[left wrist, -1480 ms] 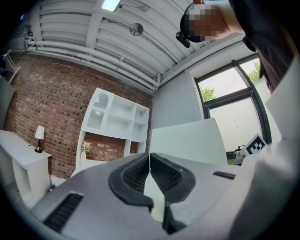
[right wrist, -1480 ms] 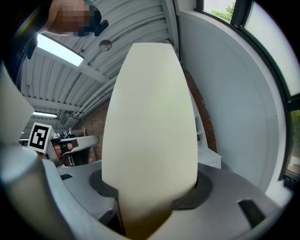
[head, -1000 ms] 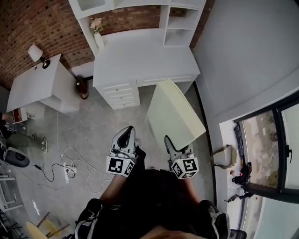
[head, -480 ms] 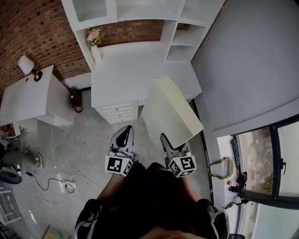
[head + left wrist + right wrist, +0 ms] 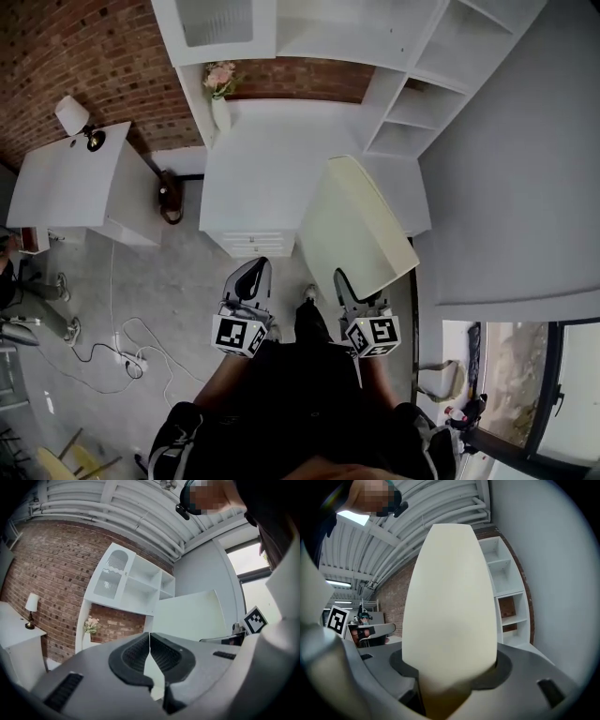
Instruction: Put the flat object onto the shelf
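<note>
One pair of tongs carries the whole load: the right tongs [image 5: 354, 298] pinch the near edge of the flat panel [image 5: 356, 225]. The panel juts out ahead, tilted, above the right end of the white bench [image 5: 262, 178], and is not yet on the shelf [image 5: 412, 108]. The left tongs [image 5: 248, 281] are pressed together on nothing, beside the panel and apart from it. Gripped at one edge only, so long a panel could pivot or slip in the pads if swung quickly. Its far corner could catch a shelf upright or the grey wall [image 5: 506, 187] at the right, and a knock there might twist it loose. The vase of flowers [image 5: 220, 94] stands well to the left, so it seems at less risk
</note>
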### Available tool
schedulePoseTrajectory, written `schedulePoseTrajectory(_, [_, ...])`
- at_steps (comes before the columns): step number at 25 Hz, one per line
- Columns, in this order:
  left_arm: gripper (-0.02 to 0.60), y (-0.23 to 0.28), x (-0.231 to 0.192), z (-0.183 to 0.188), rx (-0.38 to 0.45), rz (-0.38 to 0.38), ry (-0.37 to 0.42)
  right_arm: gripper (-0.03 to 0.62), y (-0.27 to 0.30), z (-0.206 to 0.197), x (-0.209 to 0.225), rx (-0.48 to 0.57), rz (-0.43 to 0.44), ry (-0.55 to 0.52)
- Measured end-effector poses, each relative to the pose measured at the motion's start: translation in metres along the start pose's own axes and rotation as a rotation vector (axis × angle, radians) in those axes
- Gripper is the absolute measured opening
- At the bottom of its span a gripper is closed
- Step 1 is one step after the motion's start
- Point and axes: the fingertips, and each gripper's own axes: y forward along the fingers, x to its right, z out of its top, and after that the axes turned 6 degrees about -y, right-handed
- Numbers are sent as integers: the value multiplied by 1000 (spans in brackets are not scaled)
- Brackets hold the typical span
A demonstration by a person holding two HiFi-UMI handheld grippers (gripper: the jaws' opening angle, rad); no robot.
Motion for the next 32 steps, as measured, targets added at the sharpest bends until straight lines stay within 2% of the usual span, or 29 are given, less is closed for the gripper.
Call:
schedulePoseTrajectory(4, [14,53,-7,11,18,33,25,287,45,9,38,7,45,-7])
schedulePoseTrajectory(11, [13,139,-4,37,77,72,45,287,106,50,102,33,139,-151])
schedulePoseTrajectory(18, [12,177,-32,46,73,80,35,283,145,80,130,35,136,-253])
schedulePoseTrajectory(23, [14,193,-47,59,87,48,31,282,160,143,124,83,120,-494])
schedulePoseTrajectory(27, [14,201,-57,65,88,17,28,282,165,200,120,34,47,-641])
schedulePoseTrajectory(32, [14,203,-68,58,60,-5,11,282,181,272,121,50,-82,-1020])
